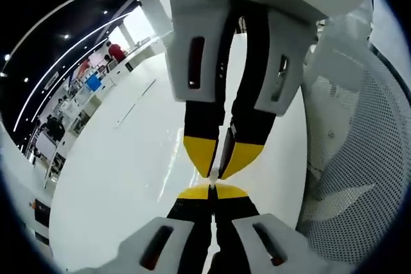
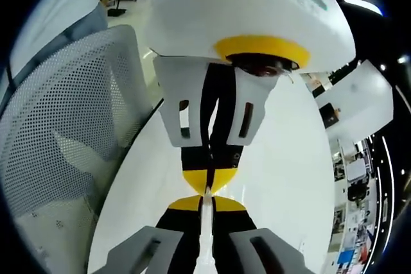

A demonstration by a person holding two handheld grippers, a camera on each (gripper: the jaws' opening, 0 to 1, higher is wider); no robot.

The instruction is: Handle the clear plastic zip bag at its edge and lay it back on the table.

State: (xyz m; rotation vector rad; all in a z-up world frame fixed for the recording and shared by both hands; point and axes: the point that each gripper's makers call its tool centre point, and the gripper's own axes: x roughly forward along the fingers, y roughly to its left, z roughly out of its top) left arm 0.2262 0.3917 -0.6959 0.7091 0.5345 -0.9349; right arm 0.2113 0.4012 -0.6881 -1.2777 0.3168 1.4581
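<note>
The left gripper (image 1: 212,187) rises at six o'clock in the left gripper view with its yellow-tipped jaws pressed together on a thin clear edge, the clear plastic zip bag (image 1: 226,149). That edge runs on toward twelve o'clock into the right gripper (image 1: 221,170), which comes down from the top of the view tip to tip with the left one, its jaws also closed on the film. Little of the bag can be made out beyond this pinched strip. Behind both lies the white table (image 1: 128,178), spreading from seven to eleven o'clock, and a white mesh chair (image 1: 359,158) stands at three o'clock.

In the right gripper view the right gripper (image 2: 207,198) comes up from six o'clock, jaws closed on the bag's edge (image 2: 207,219), a pale strip between the black fingers. The left gripper (image 2: 209,185) hangs from twelve o'clock and meets it. The table (image 2: 282,178) fills the three o'clock side; the mesh chair (image 2: 64,139) sits at nine o'clock.
</note>
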